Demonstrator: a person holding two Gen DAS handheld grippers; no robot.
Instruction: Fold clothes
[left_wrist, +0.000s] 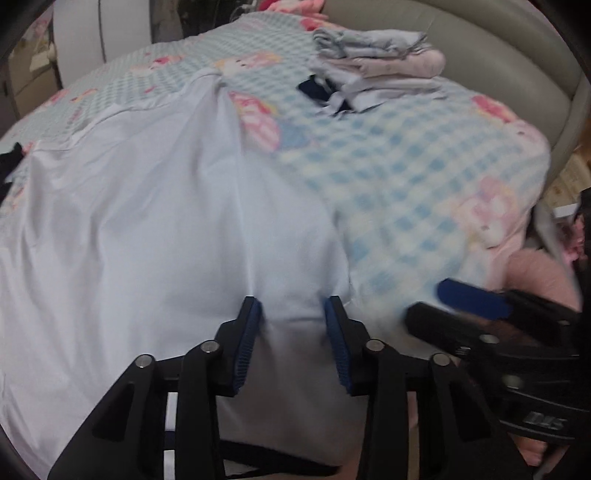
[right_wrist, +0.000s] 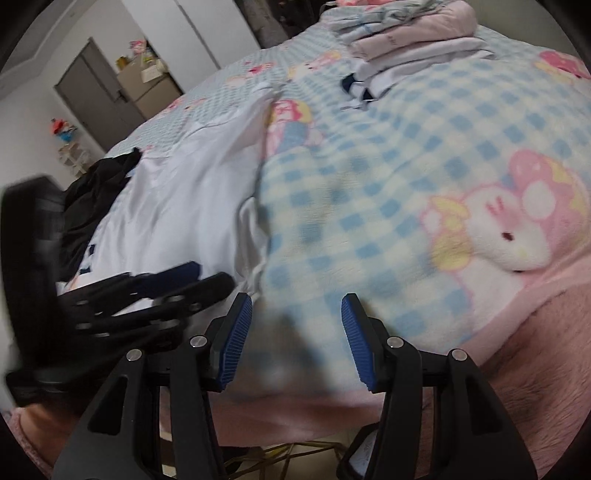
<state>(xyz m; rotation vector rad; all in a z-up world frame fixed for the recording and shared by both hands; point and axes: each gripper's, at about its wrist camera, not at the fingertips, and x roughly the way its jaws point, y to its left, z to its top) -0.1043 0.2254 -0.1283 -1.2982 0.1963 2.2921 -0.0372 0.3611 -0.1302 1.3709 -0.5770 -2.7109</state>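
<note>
The left gripper stands spread, its blue pads either side of the near edge of a white garment; whether they pinch it I cannot tell. The right gripper gapes empty just beside, over the checked blanket on the bed. Farther off lie a black garment, a folded stack, then a grey door.

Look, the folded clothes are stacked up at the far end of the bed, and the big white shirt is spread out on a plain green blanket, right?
Not quite. The blanket is blue-and-cream checked with pink cartoon bunnies, not plain green; the right wrist view shows it best. The folded clothes are stacked at the far end, and the white shirt is spread on it.
</note>
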